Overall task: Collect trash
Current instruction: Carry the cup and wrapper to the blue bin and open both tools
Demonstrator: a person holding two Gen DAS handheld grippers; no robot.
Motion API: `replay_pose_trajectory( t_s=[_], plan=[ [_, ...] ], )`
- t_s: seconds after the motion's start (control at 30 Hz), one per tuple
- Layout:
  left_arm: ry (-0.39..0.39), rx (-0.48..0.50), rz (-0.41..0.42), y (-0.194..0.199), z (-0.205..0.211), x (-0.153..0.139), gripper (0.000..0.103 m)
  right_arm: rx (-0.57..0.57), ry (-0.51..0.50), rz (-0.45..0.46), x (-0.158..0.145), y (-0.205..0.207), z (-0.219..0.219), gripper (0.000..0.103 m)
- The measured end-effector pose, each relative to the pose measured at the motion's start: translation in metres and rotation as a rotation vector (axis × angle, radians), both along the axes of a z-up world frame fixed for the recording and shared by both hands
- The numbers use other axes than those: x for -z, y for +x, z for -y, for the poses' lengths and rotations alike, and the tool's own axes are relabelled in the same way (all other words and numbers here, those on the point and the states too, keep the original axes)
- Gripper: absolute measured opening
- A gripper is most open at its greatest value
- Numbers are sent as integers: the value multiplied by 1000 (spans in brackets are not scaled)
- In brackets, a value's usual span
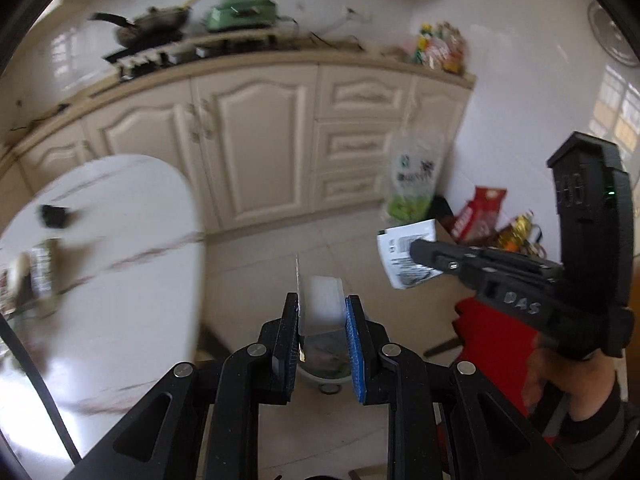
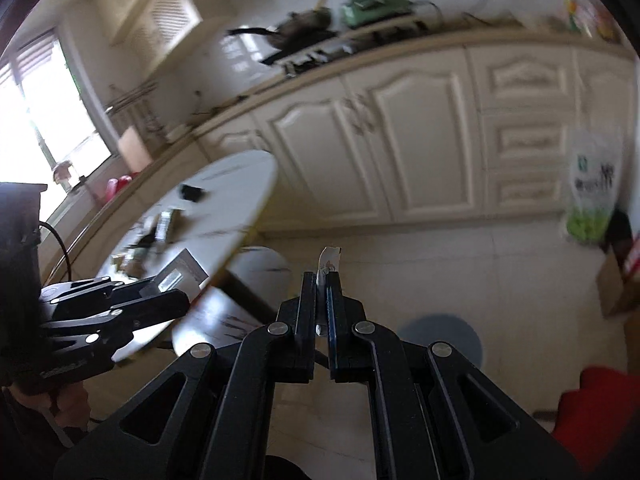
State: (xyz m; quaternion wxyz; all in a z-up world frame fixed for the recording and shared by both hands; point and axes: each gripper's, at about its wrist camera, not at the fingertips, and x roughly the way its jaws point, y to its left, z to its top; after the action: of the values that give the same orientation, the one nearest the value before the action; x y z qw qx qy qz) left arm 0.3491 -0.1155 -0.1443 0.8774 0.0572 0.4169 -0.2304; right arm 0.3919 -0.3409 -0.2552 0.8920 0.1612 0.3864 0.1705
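My left gripper point(image 1: 322, 308) is shut on a clear plastic wrapper point(image 1: 320, 304) and holds it above a small white bin point(image 1: 326, 364) on the floor. My right gripper point(image 2: 322, 280) is shut on a white printed packet point(image 2: 329, 262); in the left wrist view the right gripper point(image 1: 416, 252) holds that packet point(image 1: 404, 254) in the air to the right. The left gripper point(image 2: 172, 292) shows in the right wrist view with its wrapper point(image 2: 180, 270). More trash point(image 1: 42, 264) lies on the white marble table point(image 1: 120, 260), including a black scrap point(image 1: 54, 215).
Cream kitchen cabinets point(image 1: 260, 140) run along the back, with a pan point(image 1: 156, 24) and a green appliance point(image 1: 242, 10) on the counter. A plastic bag point(image 1: 412, 176) hangs on the cabinet. Red and gold packages point(image 1: 484, 216) sit in the corner. A blue stool point(image 2: 444, 340) stands on the tiled floor.
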Motion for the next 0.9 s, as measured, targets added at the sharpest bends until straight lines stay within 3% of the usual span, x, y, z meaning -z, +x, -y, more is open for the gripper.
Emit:
replay_pose_trajectory(
  t_s=[0.33,0.47,0.5,0.77,0.9],
  plan=[
    [75,33,-133,92,51,82,18,63,45,-166,111,56,42,6],
    [100,28,-169,125,72,107,18,78,66,-195,142,72,51,11],
    [106,28,-178,134,77,114,18,90,68,-202,148,75,54,18],
    [129,66,-233,192,124,164,18,193,4,-220,156,59,76,42],
    [143,87,-248,216,142,181,18,233,-27,-203,146,43,86,46]
  ],
)
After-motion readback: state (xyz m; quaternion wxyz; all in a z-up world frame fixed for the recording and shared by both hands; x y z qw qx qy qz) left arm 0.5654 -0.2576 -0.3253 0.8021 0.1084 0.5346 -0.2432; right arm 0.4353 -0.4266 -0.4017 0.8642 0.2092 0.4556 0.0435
